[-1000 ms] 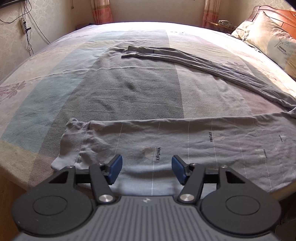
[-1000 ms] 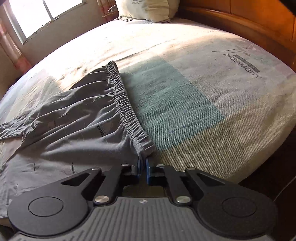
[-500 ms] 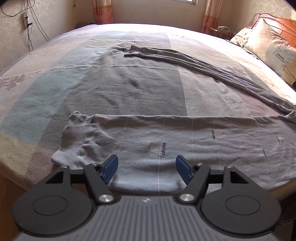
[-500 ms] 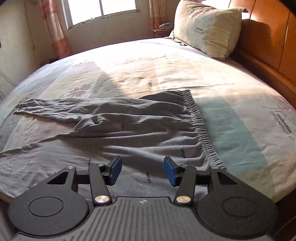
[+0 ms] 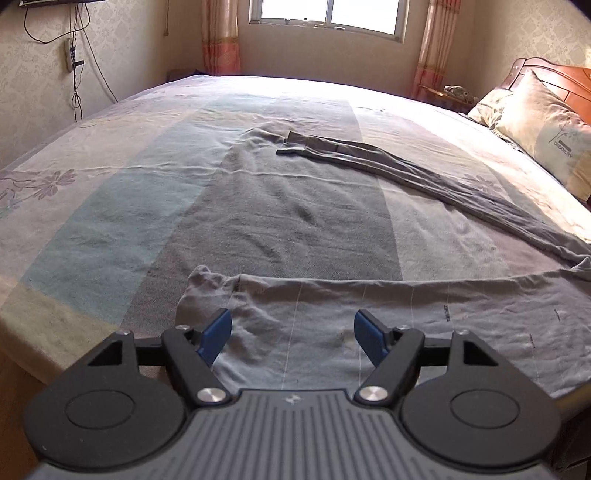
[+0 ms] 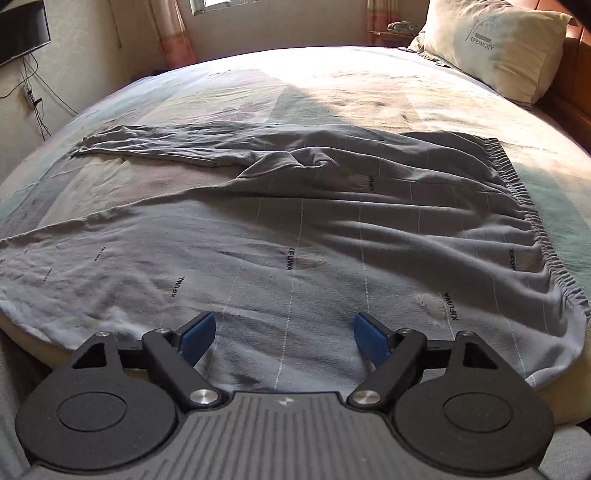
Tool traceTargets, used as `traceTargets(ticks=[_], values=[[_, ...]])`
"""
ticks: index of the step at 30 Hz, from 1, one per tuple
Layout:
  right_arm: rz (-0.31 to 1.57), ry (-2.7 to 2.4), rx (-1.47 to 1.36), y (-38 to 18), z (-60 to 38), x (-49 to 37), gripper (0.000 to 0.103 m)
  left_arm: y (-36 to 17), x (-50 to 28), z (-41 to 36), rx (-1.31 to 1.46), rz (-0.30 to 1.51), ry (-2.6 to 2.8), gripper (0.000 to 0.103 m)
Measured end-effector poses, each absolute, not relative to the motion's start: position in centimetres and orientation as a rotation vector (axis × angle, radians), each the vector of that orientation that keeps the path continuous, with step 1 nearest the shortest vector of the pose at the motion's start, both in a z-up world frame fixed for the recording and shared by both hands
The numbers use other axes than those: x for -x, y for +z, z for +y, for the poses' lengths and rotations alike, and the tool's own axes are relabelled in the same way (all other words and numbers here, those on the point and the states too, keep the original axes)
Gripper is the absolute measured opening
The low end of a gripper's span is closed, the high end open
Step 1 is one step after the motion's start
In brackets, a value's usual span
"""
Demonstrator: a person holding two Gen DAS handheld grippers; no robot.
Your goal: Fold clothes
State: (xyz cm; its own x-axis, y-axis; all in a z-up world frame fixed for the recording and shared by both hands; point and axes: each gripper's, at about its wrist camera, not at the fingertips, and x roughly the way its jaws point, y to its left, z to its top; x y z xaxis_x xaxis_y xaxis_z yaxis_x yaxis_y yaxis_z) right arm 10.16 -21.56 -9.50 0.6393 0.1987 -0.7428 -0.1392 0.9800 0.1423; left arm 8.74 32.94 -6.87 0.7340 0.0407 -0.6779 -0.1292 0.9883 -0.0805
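Grey long pants (image 6: 332, 236) with thin white stripes lie flat on the bed, legs spread apart. The elastic waistband (image 6: 532, 218) is at the right in the right wrist view. In the left wrist view the near leg (image 5: 406, 314) runs along the bed's front edge with its cuff (image 5: 207, 291) at the left, and the far leg (image 5: 406, 173) stretches diagonally. My left gripper (image 5: 291, 336) is open and empty, just above the near leg beside the cuff. My right gripper (image 6: 284, 336) is open and empty over the near leg's upper part.
The bed (image 5: 147, 206) has a striped pastel cover. Pillows (image 5: 546, 136) lean on a wooden headboard (image 5: 561, 74) at the right. A window (image 5: 325, 14) with curtains is behind. Cables (image 5: 77, 74) hang on the left wall. The bed's front edge drops off beneath both grippers.
My right gripper let go of the waistband corner, opened, and swung left to face the pants. My left gripper stayed open and tilted up, drifting left toward the cuff.
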Motion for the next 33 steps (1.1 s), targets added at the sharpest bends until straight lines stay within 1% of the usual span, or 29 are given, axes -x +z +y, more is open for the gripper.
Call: traceTargets(ticks=[1,2,3,5,6,9,12,14,16,17,18,20,24,29,33], values=[[0.855,0.193,-0.067,-9.6,-21.3,-10.2,0.097,-7.6,-9.8,33.2,0.147,0.747,0.087,0.074],[0.854,0.191,-0.048,-9.8,-20.9,-10.1,0.103,-8.3,-10.9,33.5,0.167,0.753,0.085,0.074],[0.853,0.188,-0.022,-10.0,-20.4,-10.0,0.103,-9.0,-11.4,33.9,0.177,0.759,0.116,0.075],[0.854,0.175,0.073,-10.3,-19.2,-9.7,0.103,-10.3,-12.3,34.4,0.195,0.767,0.18,0.072],[0.852,0.17,0.099,-10.4,-18.9,-9.6,0.103,-10.2,-12.1,34.0,0.177,0.746,0.216,0.074],[0.843,0.163,0.073,-10.4,-19.3,-9.4,0.103,-10.0,-12.4,32.7,0.08,0.8,0.301,0.073],[0.832,0.157,0.086,-10.6,-19.0,-9.3,0.103,-8.8,-11.2,30.9,0.052,0.754,0.199,0.073],[0.826,0.148,0.085,-10.6,-18.9,-9.3,0.103,-9.0,-10.8,29.6,0.022,0.745,0.134,0.078],[0.821,0.144,0.084,-10.7,-18.8,-9.3,0.103,-9.7,-10.8,28.5,-0.015,0.769,0.093,0.078],[0.819,0.144,0.084,-10.7,-18.8,-9.3,0.103,-10.5,-10.8,28.5,-0.01,0.805,0.122,0.082],[0.818,0.145,0.084,-10.7,-18.8,-9.2,0.103,-10.6,-10.3,29.2,0.057,0.778,0.143,0.083],[0.818,0.148,0.084,-10.7,-18.9,-9.1,0.103,-10.7,-9.6,30.3,0.143,0.792,0.206,0.085],[0.797,0.152,0.085,-10.9,-19.0,-8.7,0.103,-9.4,-9.1,30.1,0.126,0.863,0.244,0.083],[0.763,0.148,0.082,-11.1,-19.0,-8.2,0.103,-4.8,-8.7,28.0,0.146,0.826,0.133,0.086],[0.741,0.148,0.081,-11.2,-19.1,-7.9,0.103,-1.7,-10.0,23.2,0.107,0.805,-0.009,0.088]])
